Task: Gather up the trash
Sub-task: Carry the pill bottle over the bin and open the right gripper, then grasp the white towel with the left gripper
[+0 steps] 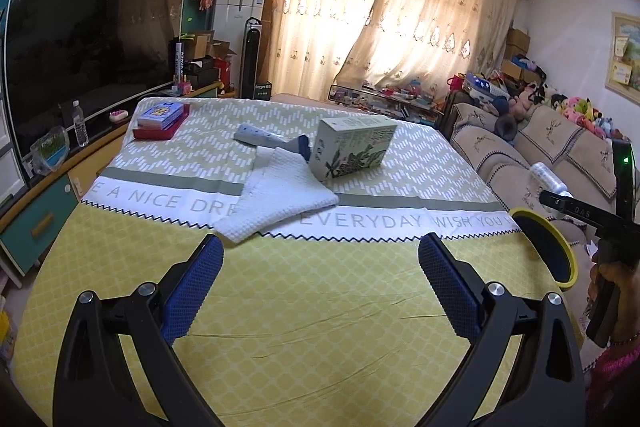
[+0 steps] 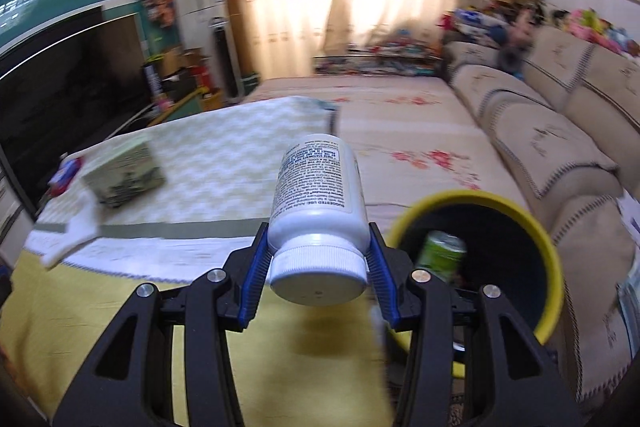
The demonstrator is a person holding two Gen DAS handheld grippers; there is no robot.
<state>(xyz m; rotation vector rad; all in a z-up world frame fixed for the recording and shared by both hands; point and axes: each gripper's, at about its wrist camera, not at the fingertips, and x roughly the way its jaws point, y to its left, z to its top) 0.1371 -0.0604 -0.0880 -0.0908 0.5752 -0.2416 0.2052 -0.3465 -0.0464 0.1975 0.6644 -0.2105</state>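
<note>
One white pill bottle (image 2: 318, 211) with a ribbed white cap sits squeezed in the right tongs (image 2: 318, 259), cap toward the camera, just left of one yellow bin (image 2: 554, 259) at the bench's right edge. One green can (image 2: 440, 255) lies inside the bin. The left tongs (image 1: 320, 259) are wide apart and hold nothing. Farther off sit one printed box (image 1: 352, 147) and one white towel (image 1: 280, 199). The cloth (image 1: 280, 307) reads "EVERYDAY" (the bottle's small print is too blurry).

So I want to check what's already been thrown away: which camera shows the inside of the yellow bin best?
The right wrist view: the yellow bin opens toward the camera, with a green can inside. The left wrist view shows only its rim and dark interior at the table's right edge, contents not visible.
</note>
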